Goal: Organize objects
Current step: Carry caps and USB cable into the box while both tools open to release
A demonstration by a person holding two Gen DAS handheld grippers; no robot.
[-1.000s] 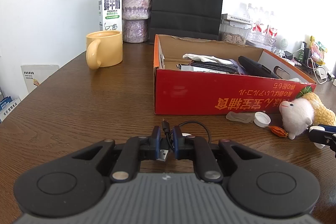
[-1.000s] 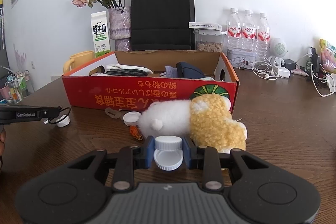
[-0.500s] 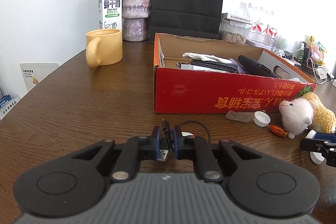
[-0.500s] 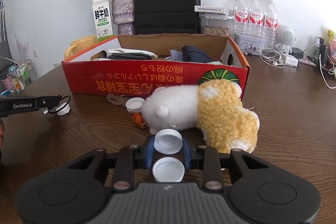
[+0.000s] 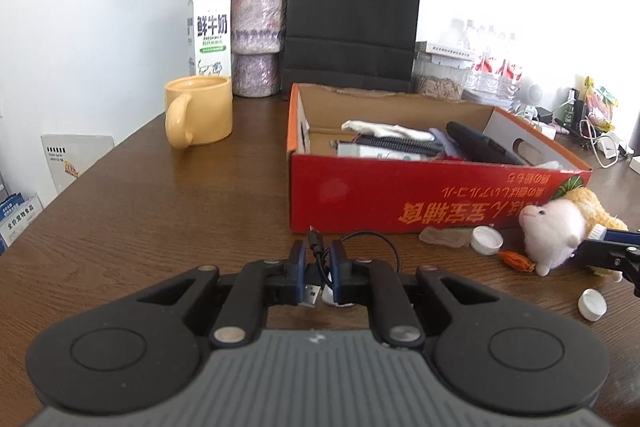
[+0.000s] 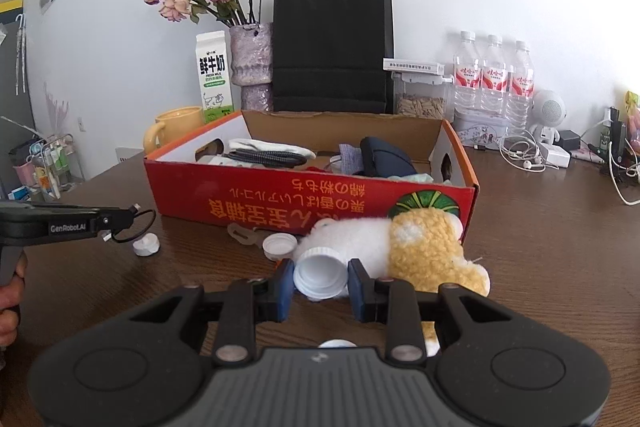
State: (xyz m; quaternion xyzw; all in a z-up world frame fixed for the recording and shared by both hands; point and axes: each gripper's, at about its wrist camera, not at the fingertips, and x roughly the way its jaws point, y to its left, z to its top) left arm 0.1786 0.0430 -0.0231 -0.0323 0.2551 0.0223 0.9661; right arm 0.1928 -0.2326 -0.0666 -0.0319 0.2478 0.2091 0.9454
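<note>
My left gripper point(image 5: 317, 254) is shut on a black USB cable point(image 5: 315, 245), whose loop point(image 5: 372, 239) hangs just above the table in front of the red cardboard box point(image 5: 400, 203). A white cap point(image 5: 332, 297) lies under its fingers. My right gripper point(image 6: 320, 279) is shut on a white bottle cap point(image 6: 320, 273), its hollow side turned toward the camera. It hovers in front of a white and yellow plush sheep point(image 6: 420, 247). The box point(image 6: 320, 203) holds a coiled cord, cloth and a dark case.
Loose white caps point(image 5: 594, 303) point(image 5: 486, 240) point(image 6: 146, 245), a clear plastic piece point(image 5: 444, 237) and a small orange item point(image 5: 518, 259) lie before the box. A yellow mug point(image 5: 200, 111), milk carton, vase and black bag stand behind. Water bottles point(image 6: 492, 79) and cables fill the back right.
My right gripper has lifted slightly with its cap, which now tilts hollow side toward the camera; a second cap stays on the table below it. The left gripper holds still.
</note>
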